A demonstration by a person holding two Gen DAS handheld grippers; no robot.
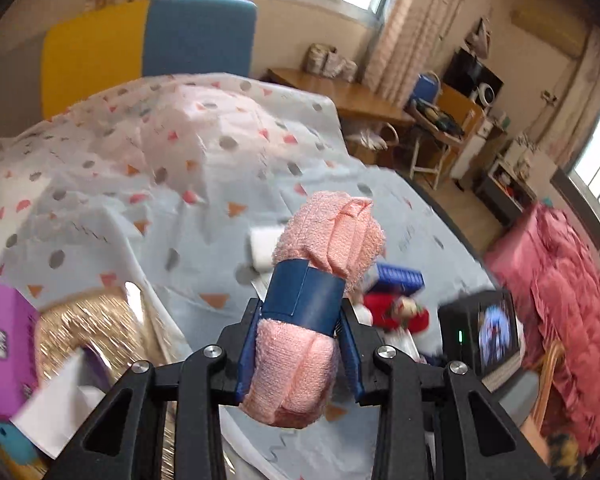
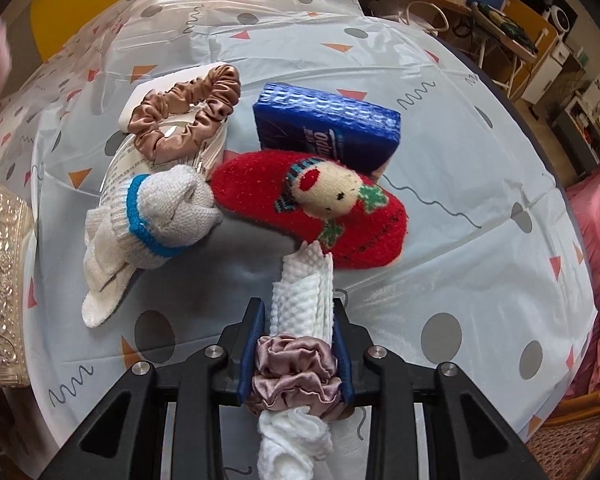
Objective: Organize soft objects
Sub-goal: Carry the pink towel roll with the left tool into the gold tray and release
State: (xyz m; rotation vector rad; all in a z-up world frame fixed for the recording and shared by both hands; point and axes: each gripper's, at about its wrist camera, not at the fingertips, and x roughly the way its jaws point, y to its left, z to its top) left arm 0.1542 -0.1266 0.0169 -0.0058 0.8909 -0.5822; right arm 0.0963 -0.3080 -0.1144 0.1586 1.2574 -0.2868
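**Two soft bundles held, the rest still loose on the surface**

The surface (image 2: pixel 440 216), covered by a pale patterned cloth, is seen most fully in the right wrist view. A gold embossed box (image 2: pixel 0 280) stands at its left edge. Near the middle lie the red knitted sock (image 2: pixel 364 220), a blue packet (image 2: pixel 340 128) touching it from behind, a white sock with blue bands (image 2: pixel 156 220) just beside it, and a brown scrunchie (image 2: pixel 188 112) resting on a white wrapped packet (image 2: pixel 136 160).

The right hand-held gripper (image 2: pixel 300 344) is closed narrowly on a white textured cloth (image 2: pixel 304 300) with a mauve scrunchie (image 2: pixel 296 372) around it, held low over the surface, just short of the red sock.

In the left wrist view, the left hand-held gripper (image 1: pixel 300 344) is clamped on a rolled pink towel (image 1: pixel 324 248) bound by a blue paper band (image 1: pixel 304 296), held above the surface. The gold box (image 1: pixel 100 320), seemingly open and lined with white paper, is shown here, with a purple packet (image 1: pixel 4 340) beside it; its inside is hidden from the other view.

The step in hand appears to be carrying picked-up items to a container. The box is judged the likely destination, so the next move would call for lowering each bundle over it before release, clear of the purple packet.
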